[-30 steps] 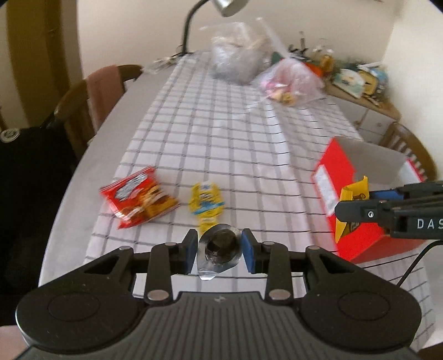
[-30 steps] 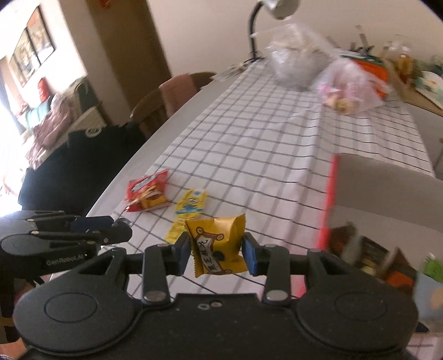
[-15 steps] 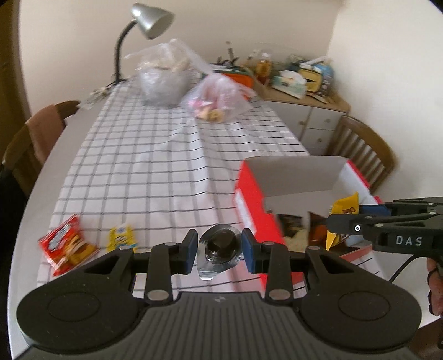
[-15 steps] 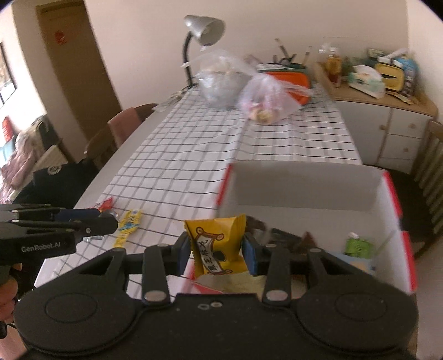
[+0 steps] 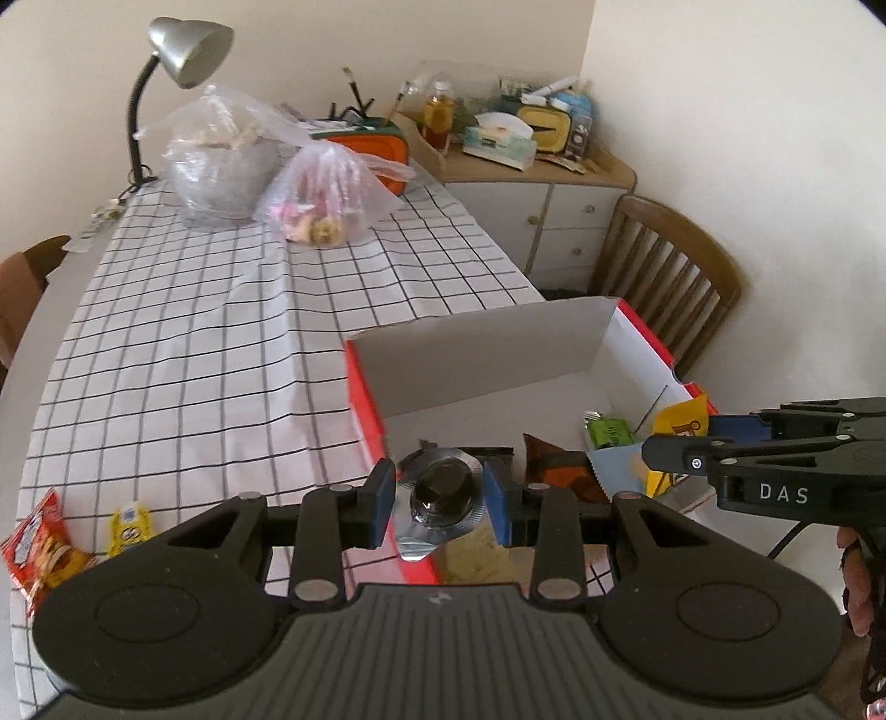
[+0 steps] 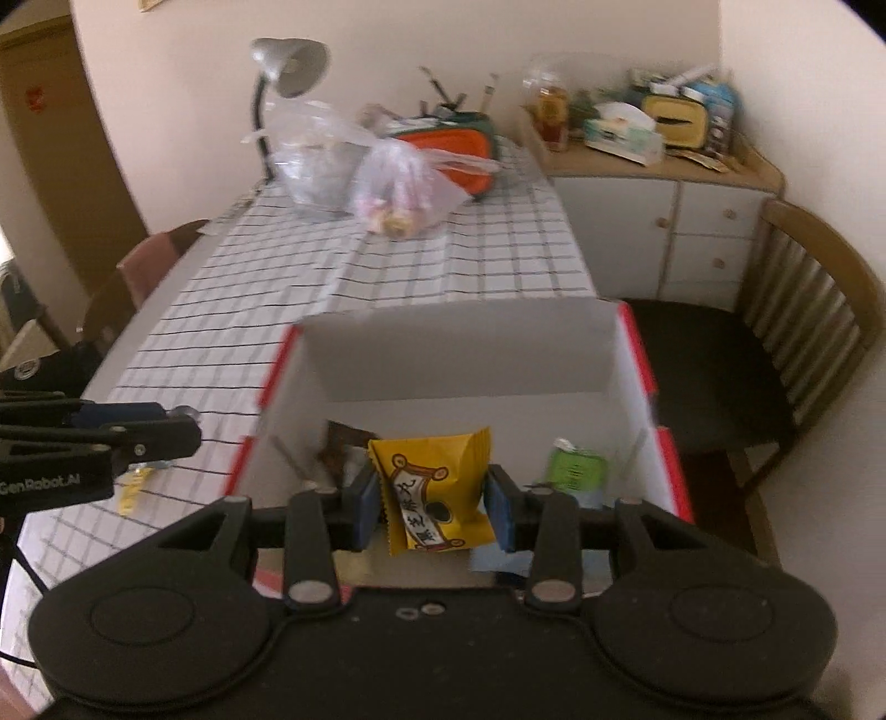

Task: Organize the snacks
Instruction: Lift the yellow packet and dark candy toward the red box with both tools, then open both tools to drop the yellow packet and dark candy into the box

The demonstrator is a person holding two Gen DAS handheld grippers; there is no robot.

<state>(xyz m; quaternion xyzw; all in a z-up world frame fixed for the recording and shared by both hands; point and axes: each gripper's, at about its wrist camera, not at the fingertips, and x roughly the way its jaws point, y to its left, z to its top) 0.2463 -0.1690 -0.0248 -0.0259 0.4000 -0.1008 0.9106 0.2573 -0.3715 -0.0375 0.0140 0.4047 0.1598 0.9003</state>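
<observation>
Left tongs (image 5: pixel 440 509): lower centre of the left wrist view, blue pads clamped on a round silver foil-wrapped snack with a dark centre (image 5: pixel 441 495), held above the near left corner of the box.

Right tongs (image 6: pixel 434 507): lower centre of the right wrist view, pads clamped on a yellow plastic snack packet with a scroll print (image 6: pixel 434 490), held over the near part of the box interior.

Red cardboard box with white inside walls (image 6: pixel 459 354): centre of the frame, open; holds a green packet (image 6: pixel 576 471) at right and a brown wrapper (image 6: pixel 340 443) at left.

Red crinkled snack bag (image 5: pixel 41 545) and small yellow sachet (image 5: pixel 128 523): lower left of the left wrist view, lying just beside each other on the table, well apart from the box.

Table with white black-grid cloth (image 5: pixel 183 343): fills the middle left.

Two clear plastic bags (image 5: pixel 277 177) and grey gooseneck lamp (image 5: pixel 185 41): upper left, at the table's far end.

Wooden slat-back chair (image 5: pixel 673 277): right, beyond the box.
</observation>
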